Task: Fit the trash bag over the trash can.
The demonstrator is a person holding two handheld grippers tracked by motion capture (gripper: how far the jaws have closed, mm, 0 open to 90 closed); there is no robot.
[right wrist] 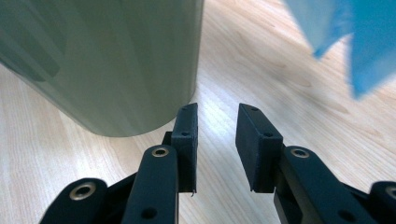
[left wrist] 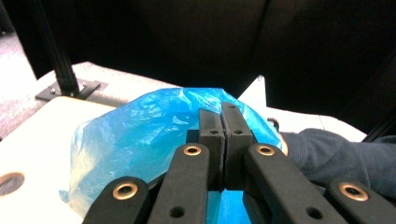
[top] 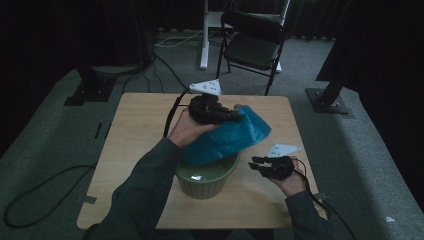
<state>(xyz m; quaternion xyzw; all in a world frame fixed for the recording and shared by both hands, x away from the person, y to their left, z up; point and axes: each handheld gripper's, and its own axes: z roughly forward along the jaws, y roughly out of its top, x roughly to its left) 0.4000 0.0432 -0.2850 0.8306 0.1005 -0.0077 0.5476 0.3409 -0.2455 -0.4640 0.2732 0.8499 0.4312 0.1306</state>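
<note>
A blue plastic bag (top: 231, 137) hangs over a green ribbed pot (top: 206, 181) near the table's front edge, its lower end reaching into the pot's mouth. My left gripper (top: 238, 118) is shut on the bag's upper part; in the left gripper view the pads (left wrist: 224, 114) meet with blue film (left wrist: 140, 135) bunched around them. My right gripper (top: 255, 163) stands open just right of the pot, low over the table, with nothing between its fingers. The right gripper view has the pot's wall (right wrist: 102, 60) at the left of my open gripper (right wrist: 217, 119) and a bag corner (right wrist: 369, 37) at the top right.
The light wooden table (top: 145, 130) has bare room on its left side and far side. A black folding chair (top: 252, 42) and a white stand leg (top: 204, 35) lie beyond the table on grey carpet. Cables trail across the floor at the left.
</note>
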